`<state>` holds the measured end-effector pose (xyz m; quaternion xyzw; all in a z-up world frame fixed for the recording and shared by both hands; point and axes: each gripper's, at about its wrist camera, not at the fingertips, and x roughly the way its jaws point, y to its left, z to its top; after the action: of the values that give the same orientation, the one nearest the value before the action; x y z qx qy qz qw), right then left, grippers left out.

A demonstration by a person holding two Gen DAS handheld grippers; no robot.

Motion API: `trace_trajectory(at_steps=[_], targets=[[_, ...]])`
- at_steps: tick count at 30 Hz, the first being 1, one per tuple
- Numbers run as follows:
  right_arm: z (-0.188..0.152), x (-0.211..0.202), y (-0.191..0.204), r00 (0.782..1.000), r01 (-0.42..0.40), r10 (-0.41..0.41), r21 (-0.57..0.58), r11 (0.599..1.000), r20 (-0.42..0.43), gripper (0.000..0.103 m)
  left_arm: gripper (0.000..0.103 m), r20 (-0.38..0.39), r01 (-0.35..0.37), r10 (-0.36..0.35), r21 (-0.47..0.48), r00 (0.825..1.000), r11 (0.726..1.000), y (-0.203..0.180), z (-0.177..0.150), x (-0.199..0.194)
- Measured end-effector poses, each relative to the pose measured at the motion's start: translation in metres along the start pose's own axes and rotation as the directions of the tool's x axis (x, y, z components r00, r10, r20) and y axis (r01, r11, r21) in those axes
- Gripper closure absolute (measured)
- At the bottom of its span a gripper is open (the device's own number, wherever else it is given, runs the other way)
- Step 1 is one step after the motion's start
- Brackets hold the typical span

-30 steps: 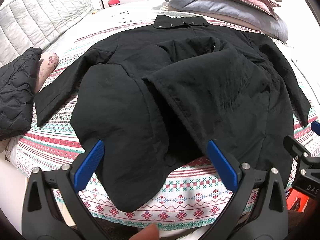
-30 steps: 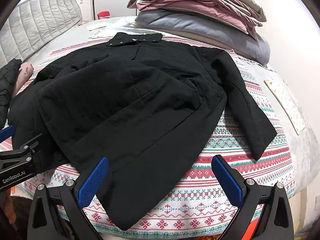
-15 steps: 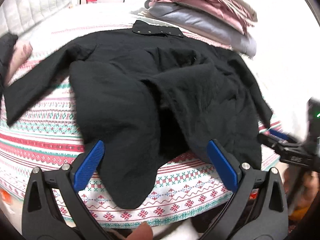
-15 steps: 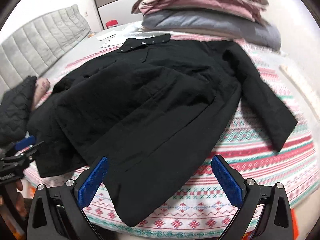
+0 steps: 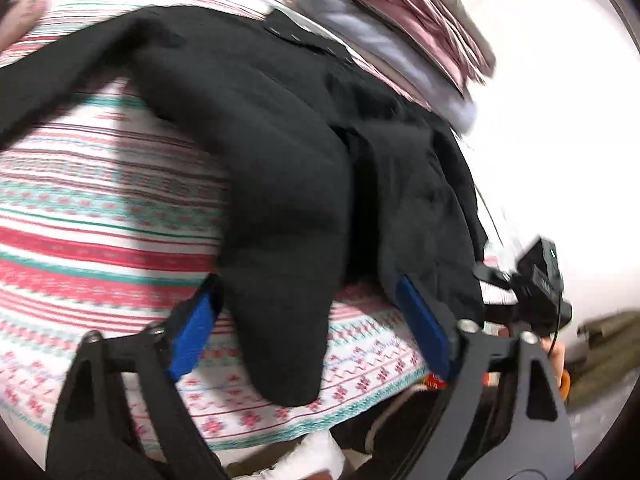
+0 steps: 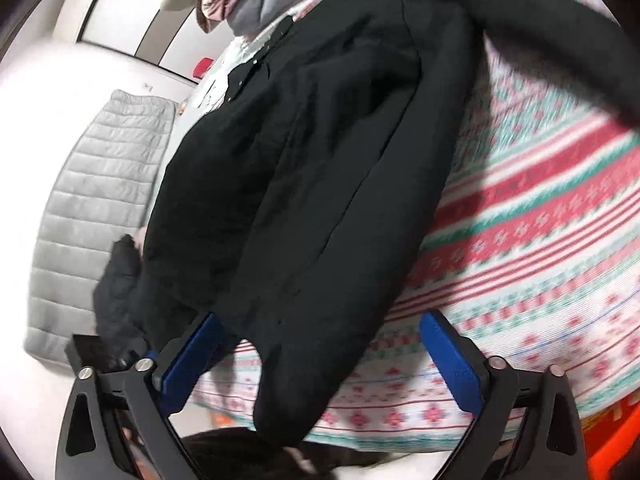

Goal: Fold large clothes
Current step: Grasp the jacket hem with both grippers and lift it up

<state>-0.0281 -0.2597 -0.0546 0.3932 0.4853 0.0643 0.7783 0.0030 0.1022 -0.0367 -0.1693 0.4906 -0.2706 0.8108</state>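
Black and spread out, the coat (image 5: 280, 152) was laid on the patterned blanket (image 5: 100, 216), its hem at the near edge. The left gripper (image 5: 308, 332) was seen closing, the hem corner between its jaws but not yet pinched. The right gripper (image 6: 320, 364) was likewise closing around the hem, unclamped.

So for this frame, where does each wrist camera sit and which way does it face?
Left wrist: rides behind the left claw, angled down at the black coat's lower hem on the patterned bedspread; the right claw shows at its right edge.
Right wrist: behind the right claw, tilted down over the same hem, headboard left.
Shared: coat, bedspread, folded bedding stack. Both claws are closing, hem between the pads.
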Motion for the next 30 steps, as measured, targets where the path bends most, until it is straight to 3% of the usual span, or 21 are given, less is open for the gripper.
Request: trace_trajectory(at_steps=[2, 3, 4, 6, 7, 10, 14, 17, 20, 25, 27, 30], targets=[[-0.002, 0.017, -0.002, 0.997, -0.062, 0.063, 0.040, 0.997, -0.032, 0.020, 0.056, -0.036, -0.013, 0.013, 0.014, 0.999, 1.000, -0.005, -0.002, 0.017], [-0.003, 0.021, 0.000, 0.995, -0.087, 0.090, 0.053, 0.995, -0.047, 0.040, 0.064, -0.040, -0.021, 0.022, 0.015, 0.999, 1.000, -0.008, -0.004, 0.022], [-0.006, 0.026, 0.000, 0.992, -0.106, 0.109, 0.060, 0.993, -0.059, 0.060, 0.079, -0.033, -0.026, 0.026, 0.016, 0.999, 1.000, -0.010, -0.005, 0.024], [-0.011, 0.035, 0.006, 0.995, -0.087, 0.090, 0.041, 0.995, -0.051, 0.081, 0.088, -0.018, -0.030, 0.030, 0.021, 0.999, 0.999, -0.014, -0.005, 0.020], [-0.013, 0.033, 0.009, 0.997, -0.073, 0.073, 0.023, 0.997, -0.031, 0.084, 0.092, -0.007, -0.033, 0.033, 0.030, 0.999, 0.999, -0.016, -0.006, 0.016], [-0.013, 0.016, 0.025, 0.998, -0.060, 0.062, -0.060, 0.996, 0.032, 0.089, 0.095, 0.034, 0.004, -0.005, 0.025, 0.999, 1.000, -0.022, -0.001, -0.003], [-0.008, -0.036, 0.044, 0.989, -0.040, 0.062, -0.160, 0.986, 0.136, 0.091, 0.096, 0.128, 0.035, -0.039, 0.033, 0.991, 0.999, -0.030, 0.013, -0.053], [-0.002, -0.084, 0.052, 0.974, 0.000, 0.046, -0.204, 0.979, 0.222, 0.092, 0.096, 0.204, 0.042, -0.043, 0.010, 0.978, 0.999, -0.026, 0.020, -0.096], [0.000, -0.130, 0.050, 0.953, 0.061, 0.012, -0.231, 0.971, 0.304, 0.092, 0.096, 0.225, 0.037, -0.032, -0.017, 0.974, 0.999, -0.008, 0.024, -0.123], [-0.001, -0.163, 0.023, 0.934, 0.192, -0.108, -0.226, 0.955, 0.340, 0.094, 0.096, 0.106, 0.018, -0.005, -0.115, 0.994, 0.993, 0.036, 0.009, -0.113], [-0.005, -0.163, 0.004, 0.934, 0.243, -0.170, -0.212, 0.947, 0.314, 0.095, 0.096, 0.027, -0.086, 0.091, -0.131, 0.995, 0.988, 0.052, -0.007, -0.097], [-0.014, -0.139, -0.035, 0.924, 0.356, -0.315, -0.186, 0.916, 0.216, 0.095, 0.096, -0.115, -0.224, 0.209, -0.139, 0.971, 0.964, 0.078, -0.029, -0.059]])
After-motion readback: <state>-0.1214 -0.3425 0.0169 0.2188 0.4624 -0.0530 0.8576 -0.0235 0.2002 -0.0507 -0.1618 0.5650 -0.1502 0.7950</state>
